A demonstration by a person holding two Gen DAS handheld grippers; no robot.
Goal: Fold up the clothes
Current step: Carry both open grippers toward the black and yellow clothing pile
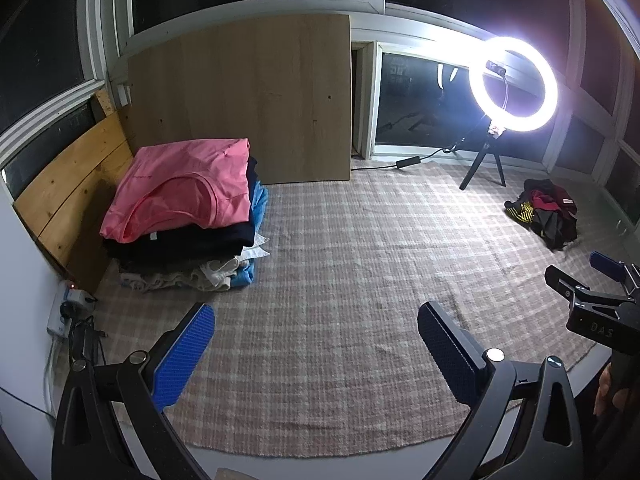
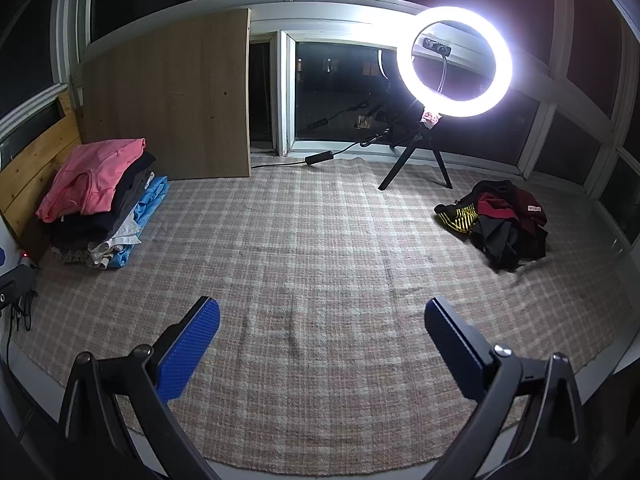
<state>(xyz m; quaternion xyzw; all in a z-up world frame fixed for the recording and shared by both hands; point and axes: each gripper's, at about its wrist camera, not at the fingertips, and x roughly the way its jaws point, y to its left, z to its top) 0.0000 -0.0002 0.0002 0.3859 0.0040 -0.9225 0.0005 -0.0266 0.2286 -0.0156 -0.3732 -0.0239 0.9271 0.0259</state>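
Left gripper [image 1: 316, 344]: released, jaws spread wide, nothing between the blue pads [image 1: 182, 360]; held above the rug, clear of all cloth.
Right gripper [image 2: 322, 340]: released too, jaws wide apart, empty; over the near middle of the rug. Also seen at the right edge of the left wrist view [image 1: 592, 280], close beside the left one.
Hand [image 1: 606, 390]: fingers only, at the far right edge of the left wrist view, mostly hidden.
Rug [image 2: 320, 240]: checked, pale pink and beige, spread flat across the floor; middle bare.
Stack [image 1: 184, 220]: folded clothes at the far left corner of the rug, near a plank [image 1: 72, 196] on the left wall.
Pink top [image 1: 180, 188]: folded, uppermost on the stack, neckline facing the cameras.
Below the pink top: dark garments, then white and grey pieces, with blue cloth [image 2: 150, 204] showing at the right side and bottom.
Pile [image 2: 504, 222]: unfolded clothes, crumpled, far right of the rug, well apart from the stack; black and dark red, with a yellow-and-black patterned piece [image 2: 460, 214] at its left edge.
Ring light [image 2: 454, 62]: lit, on a small black tripod [image 2: 416, 164] at the rug's far edge, just behind the pile and to its left.
Board [image 1: 244, 100]: large, upright against the windows, right behind the stack.
Power strip [image 1: 66, 308]: on the floor at the left, red lamp glowing, plugs in it.
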